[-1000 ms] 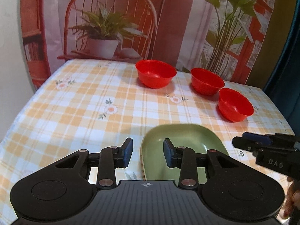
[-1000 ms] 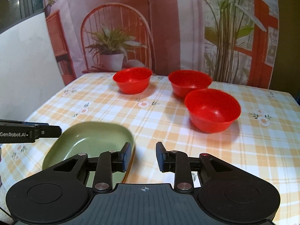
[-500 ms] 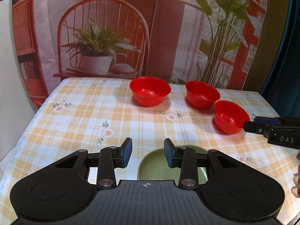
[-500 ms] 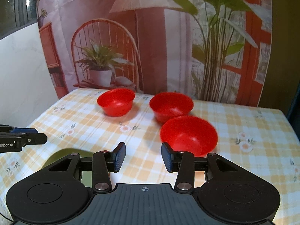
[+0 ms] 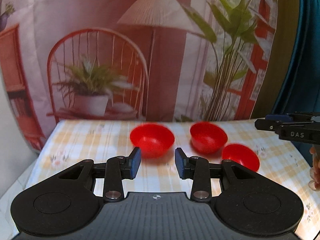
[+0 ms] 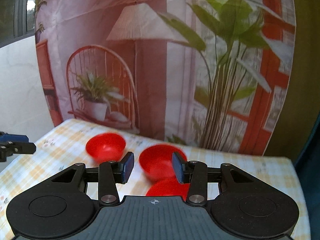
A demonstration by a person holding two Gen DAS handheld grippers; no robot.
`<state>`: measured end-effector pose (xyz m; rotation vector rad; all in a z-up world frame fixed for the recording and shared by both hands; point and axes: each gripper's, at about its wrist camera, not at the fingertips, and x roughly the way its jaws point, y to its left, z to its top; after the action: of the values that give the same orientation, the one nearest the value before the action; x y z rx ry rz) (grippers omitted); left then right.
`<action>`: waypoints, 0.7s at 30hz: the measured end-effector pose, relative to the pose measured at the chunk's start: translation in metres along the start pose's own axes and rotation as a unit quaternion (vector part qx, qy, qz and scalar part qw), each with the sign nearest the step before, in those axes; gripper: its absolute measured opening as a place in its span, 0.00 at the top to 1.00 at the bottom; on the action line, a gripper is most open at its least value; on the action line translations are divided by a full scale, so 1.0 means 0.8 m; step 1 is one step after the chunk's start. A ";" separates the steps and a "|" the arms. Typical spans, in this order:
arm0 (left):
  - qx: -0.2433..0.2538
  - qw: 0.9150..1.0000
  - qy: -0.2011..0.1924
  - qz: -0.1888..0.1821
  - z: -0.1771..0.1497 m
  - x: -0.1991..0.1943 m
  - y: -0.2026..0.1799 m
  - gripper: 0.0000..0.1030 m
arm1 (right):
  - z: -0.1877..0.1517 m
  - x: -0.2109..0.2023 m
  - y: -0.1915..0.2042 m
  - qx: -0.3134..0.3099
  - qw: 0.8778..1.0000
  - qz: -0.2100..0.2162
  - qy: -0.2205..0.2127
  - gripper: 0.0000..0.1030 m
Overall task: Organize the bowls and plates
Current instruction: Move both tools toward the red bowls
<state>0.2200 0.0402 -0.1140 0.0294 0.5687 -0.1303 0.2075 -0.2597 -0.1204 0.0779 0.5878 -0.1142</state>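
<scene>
Three red bowls stand on the far half of the checked table: the left bowl (image 5: pixel 152 140) (image 6: pixel 106 147), the middle bowl (image 5: pixel 208 138) (image 6: pixel 160 164) and the near right bowl (image 5: pixel 240 156) (image 6: pixel 168 188). My left gripper (image 5: pixel 158 163) hovers above the table, open, with nothing between its blue pads; the left bowl shows beyond the gap. My right gripper (image 6: pixel 151 168) is also raised and open, holding nothing, with the middle bowl behind its gap. Each gripper appears in the other's view, the right gripper (image 5: pixel 290 128) and the left gripper (image 6: pixel 14 147). No green plate is in view.
A yellow checked tablecloth (image 5: pixel 90 140) covers the table. A printed backdrop (image 5: pixel 160 60) with a chair, a lamp and plants hangs right behind its far edge. A person's fingers (image 5: pixel 315 170) show at the right edge. A white wall (image 6: pixel 20 90) is on the left.
Both grippers have risen and drawn back from the table. The green plate has slipped out of sight under the gripper bodies. The right jaws stand a little wider than before.
</scene>
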 end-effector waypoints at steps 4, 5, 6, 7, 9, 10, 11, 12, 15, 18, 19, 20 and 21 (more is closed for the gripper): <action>-0.004 1.000 -0.017 0.001 0.035 0.013 0.006 0.62 | 0.020 0.028 0.003 -0.020 1.000 -0.006 -0.003 0.62; -0.006 1.000 -0.022 0.003 0.044 0.018 0.008 0.62 | 0.024 0.037 0.003 -0.021 1.000 -0.006 -0.002 0.62; -0.005 1.000 -0.028 0.006 0.051 0.024 0.010 0.62 | 0.027 0.045 0.004 -0.021 1.000 -0.004 -0.001 0.62; -0.004 0.999 -0.031 0.009 0.058 0.030 0.012 0.62 | 0.030 0.054 0.004 -0.018 1.000 0.000 -0.002 0.62; -0.002 0.999 -0.030 0.015 0.069 0.050 0.017 0.62 | 0.034 0.073 0.005 -0.006 1.000 0.011 -0.002 0.62; -0.005 0.999 -0.027 0.018 0.072 0.059 0.022 0.62 | 0.034 0.084 0.007 -0.002 1.000 0.015 0.000 0.62; -0.010 1.000 -0.021 0.020 0.075 0.071 0.027 0.62 | 0.032 0.096 0.010 0.001 1.000 0.018 0.004 0.62; -0.016 1.000 -0.014 0.020 0.075 0.085 0.033 0.62 | 0.030 0.108 0.014 0.002 1.000 0.022 0.009 0.62; -0.028 0.999 0.015 0.028 0.064 0.128 0.047 0.62 | 0.018 0.143 0.029 0.007 0.999 0.031 0.027 0.62; -0.019 0.999 0.033 0.027 0.048 0.161 0.054 0.63 | 0.006 0.175 0.045 0.009 0.998 0.040 0.042 0.62; -0.013 0.999 0.038 0.028 0.042 0.171 0.054 0.63 | 0.003 0.186 0.051 0.007 0.998 0.043 0.047 0.62; -0.012 0.999 0.045 0.028 0.037 0.181 0.056 0.63 | -0.001 0.194 0.057 0.005 0.998 0.044 0.050 0.62; -0.014 0.998 0.052 0.026 0.033 0.189 0.059 0.63 | -0.004 0.203 0.063 0.002 0.997 0.046 0.054 0.62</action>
<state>0.3668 0.0678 -0.1737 0.0229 0.6734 -0.0709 0.3465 -0.2235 -0.2115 0.1156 0.6914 -0.0223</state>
